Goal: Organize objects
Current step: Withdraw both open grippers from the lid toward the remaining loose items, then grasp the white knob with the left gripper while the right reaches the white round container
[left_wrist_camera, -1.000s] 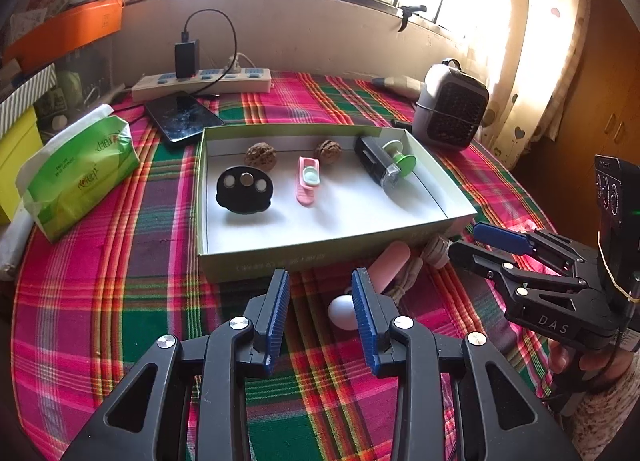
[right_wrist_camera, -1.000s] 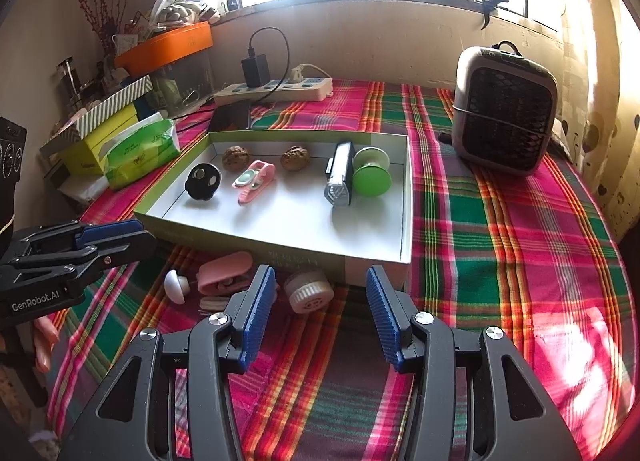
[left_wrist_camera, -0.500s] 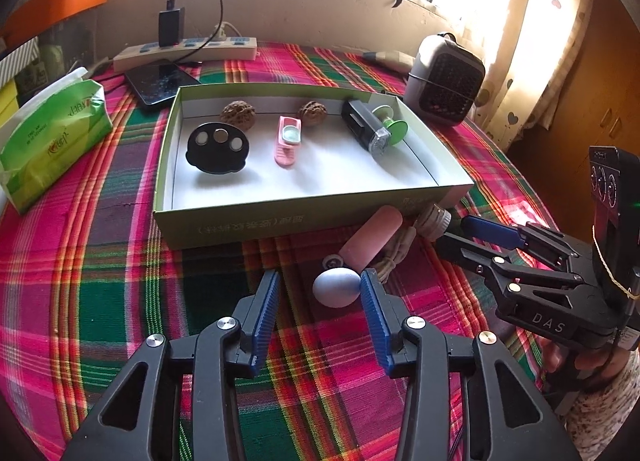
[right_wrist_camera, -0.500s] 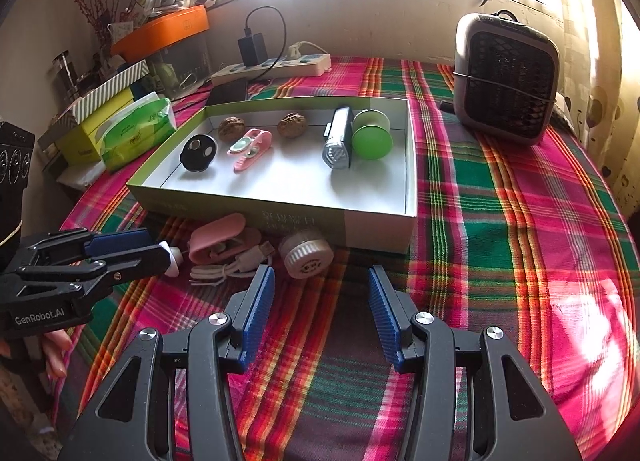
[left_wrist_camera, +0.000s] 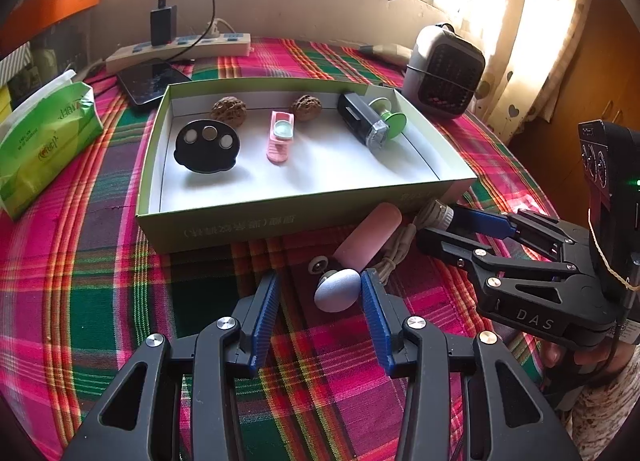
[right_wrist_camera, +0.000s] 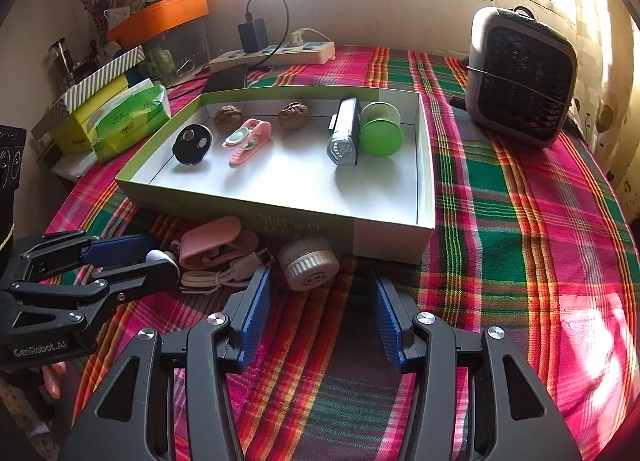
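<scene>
Left wrist view: the left gripper (left_wrist_camera: 316, 301) has spread its blue pads wider than a second ago and now stands fully apart, with the small white egg-shaped knob (left_wrist_camera: 337, 289) between them, close against the pad at 3 o'clock and clear of the other. A second ago the knob lay ahead of the tips; the gripper has since come forward around it. In my judgement this sets up a pick of the knob for the shallow pale-green cardboard box (left_wrist_camera: 280, 217) at 12 o'clock, but nothing is clamped yet. The pink rounded case (left_wrist_camera: 370, 239) and the coiled white cable (left_wrist_camera: 394, 251) lie just beyond the knob, touching the box's front wall. The right gripper (left_wrist_camera: 460, 227) comes in from 3 o'clock; its tips cover the ribbed grey cap (left_wrist_camera: 438, 213), so contact there is unclear.

Right wrist view: the right gripper (right_wrist_camera: 320, 301) is moderately wide and empty, little changed, with the ribbed cap (right_wrist_camera: 308, 267) just ahead of its tips at 12 o'clock. At 9 o'clock the left gripper (right_wrist_camera: 156, 263) hides most of the knob (right_wrist_camera: 160, 257). The cable (right_wrist_camera: 224, 275) is tangled under the pink case (right_wrist_camera: 212, 241), and how they connect is hard to make out.
</scene>
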The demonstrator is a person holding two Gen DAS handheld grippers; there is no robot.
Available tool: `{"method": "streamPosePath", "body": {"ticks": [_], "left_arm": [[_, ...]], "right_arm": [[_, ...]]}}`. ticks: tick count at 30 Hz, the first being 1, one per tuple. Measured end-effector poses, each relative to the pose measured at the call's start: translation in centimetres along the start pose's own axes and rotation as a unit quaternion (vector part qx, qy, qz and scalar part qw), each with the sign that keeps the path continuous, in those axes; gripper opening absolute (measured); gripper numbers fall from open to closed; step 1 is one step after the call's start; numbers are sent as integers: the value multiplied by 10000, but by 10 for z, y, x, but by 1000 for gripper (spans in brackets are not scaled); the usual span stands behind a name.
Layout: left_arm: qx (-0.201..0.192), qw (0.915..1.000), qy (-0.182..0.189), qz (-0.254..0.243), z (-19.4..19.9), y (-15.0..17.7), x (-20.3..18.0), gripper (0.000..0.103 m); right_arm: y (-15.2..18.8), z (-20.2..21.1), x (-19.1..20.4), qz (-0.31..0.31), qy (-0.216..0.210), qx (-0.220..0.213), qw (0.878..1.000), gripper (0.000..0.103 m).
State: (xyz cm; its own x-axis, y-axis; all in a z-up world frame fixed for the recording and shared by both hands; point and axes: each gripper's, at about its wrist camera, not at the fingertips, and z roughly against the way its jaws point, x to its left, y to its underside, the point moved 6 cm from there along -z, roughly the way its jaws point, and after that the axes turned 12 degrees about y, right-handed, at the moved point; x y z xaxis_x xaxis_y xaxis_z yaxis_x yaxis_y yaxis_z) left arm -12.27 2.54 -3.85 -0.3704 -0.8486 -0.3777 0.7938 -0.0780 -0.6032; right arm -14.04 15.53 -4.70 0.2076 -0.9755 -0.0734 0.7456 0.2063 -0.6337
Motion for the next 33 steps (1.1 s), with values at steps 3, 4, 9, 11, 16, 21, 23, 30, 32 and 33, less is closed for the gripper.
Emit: {"method": "streamPosePath", "body": {"ticks": [3,4,9,11,16,21,23,30,32,33], "left_arm": [[-2,10000,-12,-7,0,0,0,40],[-1,10000,-13,4,0,0,0,40],[-2,10000,-17,-5,0,0,1,40],[-4,10000,-12,12,0,0,1,40],[7,10000,-55,-6,0,0,1,36],[-4,9999,-144,-24,1,0,5,30],[-4,9999,-141,-18,1,0,5,29],[-21,9999,-128,-9,1,0,6,29],[-21,9999,-127,-6,1,0,6,29],[-20,9999,-127,-9,1,0,6,29]], "right_arm": [[-2,-2,0,35,88,10,10000,50],[-3,-3,1,42,114,11,9999,50],[-4,-4,2,36,161,8,9999,50],[-4,-4,1,14,141,8,9999,50],[-5,-4,1,-1,119,8,9999,50],[-5,-3,2,-34,65,-3,10000,47],[-5,-2,3,-28,34,-11,10000,45],[-5,-1,4,-6,-6,-21,10000,39],[-4,-1,5,1,-27,-24,10000,35],[-5,-1,5,9,-30,-22,10000,35]]}}
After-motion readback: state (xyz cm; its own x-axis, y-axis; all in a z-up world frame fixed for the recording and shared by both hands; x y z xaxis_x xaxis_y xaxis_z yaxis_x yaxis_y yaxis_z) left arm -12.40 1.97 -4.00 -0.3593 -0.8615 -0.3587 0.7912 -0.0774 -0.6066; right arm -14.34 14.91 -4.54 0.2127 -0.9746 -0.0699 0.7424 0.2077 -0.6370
